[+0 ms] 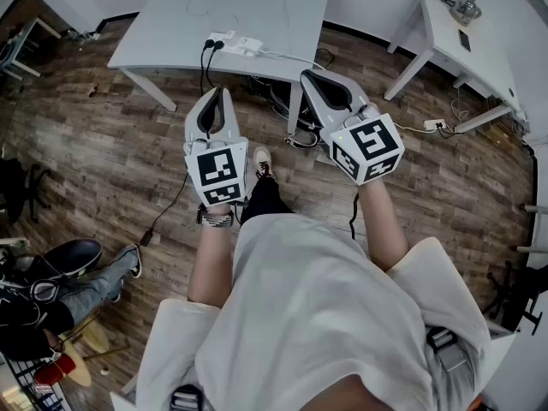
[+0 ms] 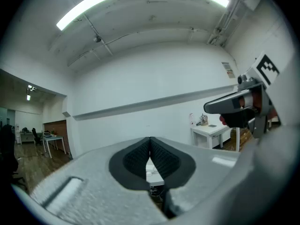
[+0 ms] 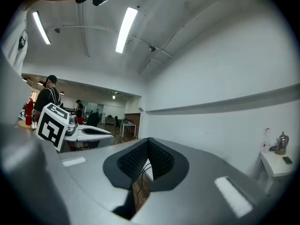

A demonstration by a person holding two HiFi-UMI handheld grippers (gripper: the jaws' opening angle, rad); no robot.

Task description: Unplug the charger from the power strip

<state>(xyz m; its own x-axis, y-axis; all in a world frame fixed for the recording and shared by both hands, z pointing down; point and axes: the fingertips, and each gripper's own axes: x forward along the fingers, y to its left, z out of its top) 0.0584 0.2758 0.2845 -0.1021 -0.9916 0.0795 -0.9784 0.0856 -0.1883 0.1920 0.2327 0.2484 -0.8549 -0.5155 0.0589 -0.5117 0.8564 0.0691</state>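
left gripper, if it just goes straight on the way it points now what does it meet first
Probably the white table, around the power strip with its black plugs; nothing stands in between. Whether the left gripper, shut and level, would hit the table edge or pass over its top is unclear.

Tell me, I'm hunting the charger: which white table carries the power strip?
The larger table straight ahead, not the small table at right: the power strip lies at its near edge.
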